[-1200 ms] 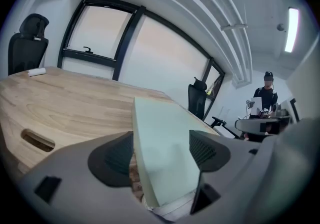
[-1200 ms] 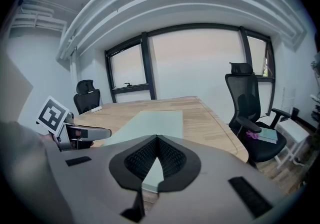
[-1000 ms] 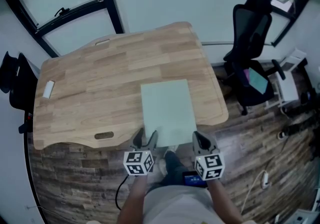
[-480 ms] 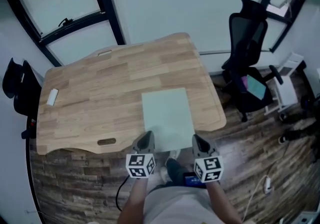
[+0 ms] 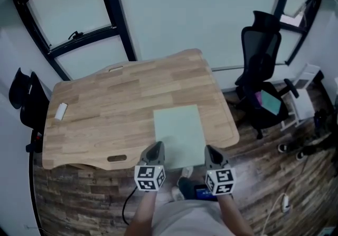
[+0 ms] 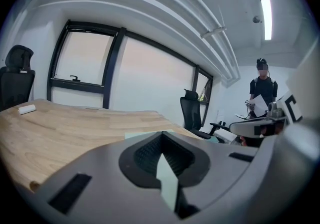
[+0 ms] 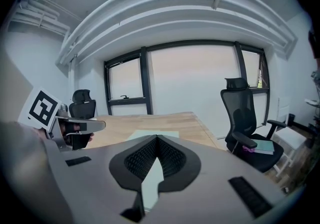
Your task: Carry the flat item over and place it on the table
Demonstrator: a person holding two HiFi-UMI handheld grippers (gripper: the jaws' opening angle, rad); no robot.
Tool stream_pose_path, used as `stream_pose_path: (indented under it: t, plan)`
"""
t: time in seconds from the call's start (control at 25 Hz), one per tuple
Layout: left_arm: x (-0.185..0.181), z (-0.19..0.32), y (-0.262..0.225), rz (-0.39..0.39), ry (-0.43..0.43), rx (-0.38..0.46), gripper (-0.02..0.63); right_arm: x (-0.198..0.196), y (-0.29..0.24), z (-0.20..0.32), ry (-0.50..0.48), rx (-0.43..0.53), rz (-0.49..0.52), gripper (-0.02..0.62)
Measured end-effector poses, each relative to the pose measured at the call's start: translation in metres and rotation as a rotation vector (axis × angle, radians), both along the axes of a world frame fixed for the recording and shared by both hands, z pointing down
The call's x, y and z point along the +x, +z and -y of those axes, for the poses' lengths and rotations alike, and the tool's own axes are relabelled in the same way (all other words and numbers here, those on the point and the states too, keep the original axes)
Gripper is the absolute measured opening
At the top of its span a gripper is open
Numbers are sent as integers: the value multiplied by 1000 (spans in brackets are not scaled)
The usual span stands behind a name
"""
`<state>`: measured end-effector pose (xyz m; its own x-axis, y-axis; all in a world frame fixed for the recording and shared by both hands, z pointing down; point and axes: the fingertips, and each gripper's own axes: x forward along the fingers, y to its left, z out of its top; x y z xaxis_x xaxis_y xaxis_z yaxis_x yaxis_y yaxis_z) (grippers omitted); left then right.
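Holding the flat green sheet point(image 5: 178, 130) by its near edge, I am pinching it with both grippers. My left gripper point(image 5: 155, 148) is squeezing shut on the near left corner. In the left gripper view its two fingers point(image 6: 100, 168) are pressing together, and a thin strip of the sheet point(image 6: 167, 183) is showing in the slit between them. My right gripper point(image 5: 212, 150) is squeezing shut on the near right corner in the same way. In the right gripper view its fingers point(image 7: 200, 178) are meeting, with the pale green edge point(image 7: 149, 180) caught between them.

The sheet is reaching away from my fingertips, out over the wooden table point(image 5: 105, 103). Its near edge is sitting right at my fingers, close to the table's near edge. Its far edge is lying about halfway across the table top. I cannot tell if the sheet is touching the wood or floating just above it.

My two grippers are sitting side by side, with the sheet's near edge running from one to the other. A small white thing point(image 5: 61, 111) is lying on the table, well off to the left of my left fingers. A black office chair point(image 5: 262, 66) is standing on the floor, out past my right fingers and off to the right.
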<state>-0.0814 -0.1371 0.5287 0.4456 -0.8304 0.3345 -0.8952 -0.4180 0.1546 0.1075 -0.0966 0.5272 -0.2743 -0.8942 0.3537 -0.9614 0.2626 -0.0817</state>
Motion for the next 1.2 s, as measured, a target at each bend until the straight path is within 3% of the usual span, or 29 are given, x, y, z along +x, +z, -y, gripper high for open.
stream_pose_path:
  t: [0.44, 1.2]
  plan:
    - [-13, 7, -5, 5, -21, 3, 0, -11, -11, 13, -17, 14, -58, -5]
    - [-21, 11, 7, -36, -34, -37, 0, -11, -6, 11, -15, -4, -65, -5]
